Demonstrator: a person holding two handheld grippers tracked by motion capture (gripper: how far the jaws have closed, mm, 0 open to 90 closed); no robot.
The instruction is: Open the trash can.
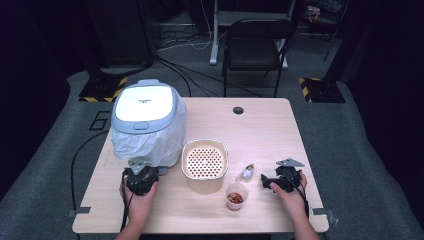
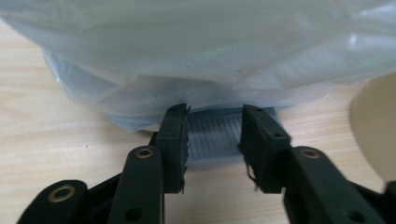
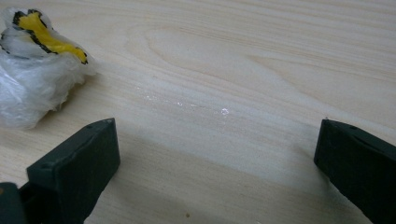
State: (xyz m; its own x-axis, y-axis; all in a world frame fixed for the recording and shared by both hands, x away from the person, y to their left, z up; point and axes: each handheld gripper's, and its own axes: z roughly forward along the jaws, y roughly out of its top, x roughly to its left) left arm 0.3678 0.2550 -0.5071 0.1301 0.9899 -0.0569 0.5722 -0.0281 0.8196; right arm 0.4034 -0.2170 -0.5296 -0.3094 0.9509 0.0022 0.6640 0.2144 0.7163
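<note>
A pale wood bench point(image 1: 260, 125) stands on grey carpet in a dark room, with a black chair point(image 1: 252, 47) and loose cables on the floor behind it. A round cable hole point(image 1: 238, 110) sits near the bench's far edge.

At the left stands a bin point(image 1: 146, 122) with a white lid and a clear bag liner hanging over its sides. The left tool point(image 1: 141, 178) rests just in front of it; in the left gripper view the left tool's jaws stand a little apart on either side of a ribbed grey pedal point(image 2: 214, 135) at the bin's base, and whether they touch it is hard to tell. The liner point(image 2: 196, 51) hides most of the bin there.

Mid-bench is a cream basket point(image 1: 204, 165) with a perforated bottom. Right of it lie a small crumpled wrapper point(image 1: 246, 172) and a clear cup point(image 1: 236, 196) holding something red, too small to identify.

The right tool point(image 1: 272, 182) lies on the bench at the right, its jaws wide apart over bare wood, the wrapper just beyond its left jaw.
</note>
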